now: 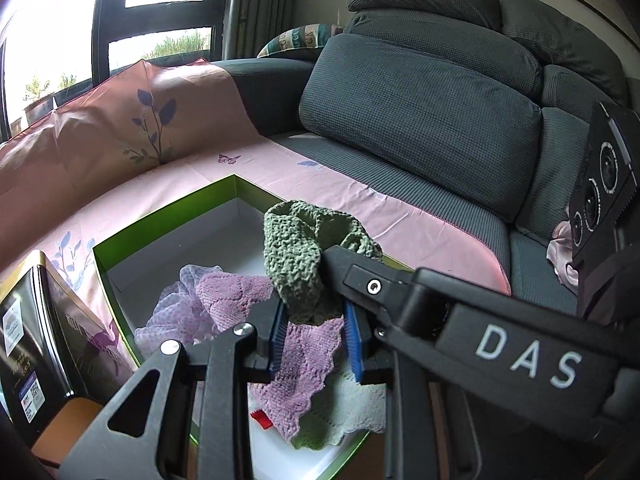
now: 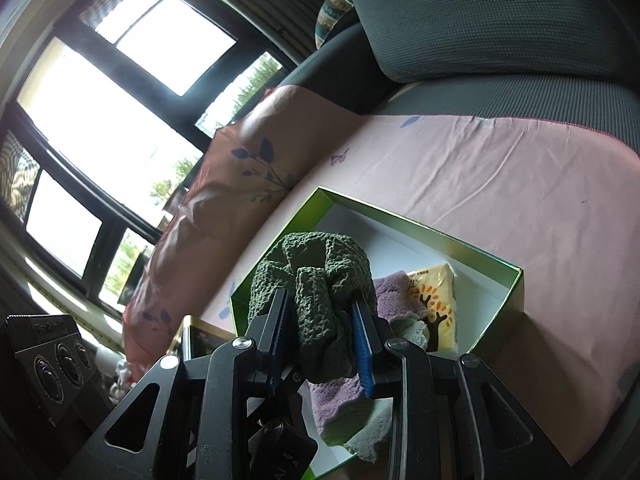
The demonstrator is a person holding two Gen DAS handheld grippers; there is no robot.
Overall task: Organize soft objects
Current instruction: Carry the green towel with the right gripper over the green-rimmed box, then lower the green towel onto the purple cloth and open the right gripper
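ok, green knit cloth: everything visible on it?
The green cloth is a dull olive, bumpy knit, bunched into a soft wad. The right tongs are shut on its lower part, so it hangs above the green box, over the purple cloth. In the left view it hangs ahead of the open left tongs.

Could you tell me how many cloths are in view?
3: green cloth in the right gripper, purple cloth between the left fingers, pale cloth beneath. More may be hidden.
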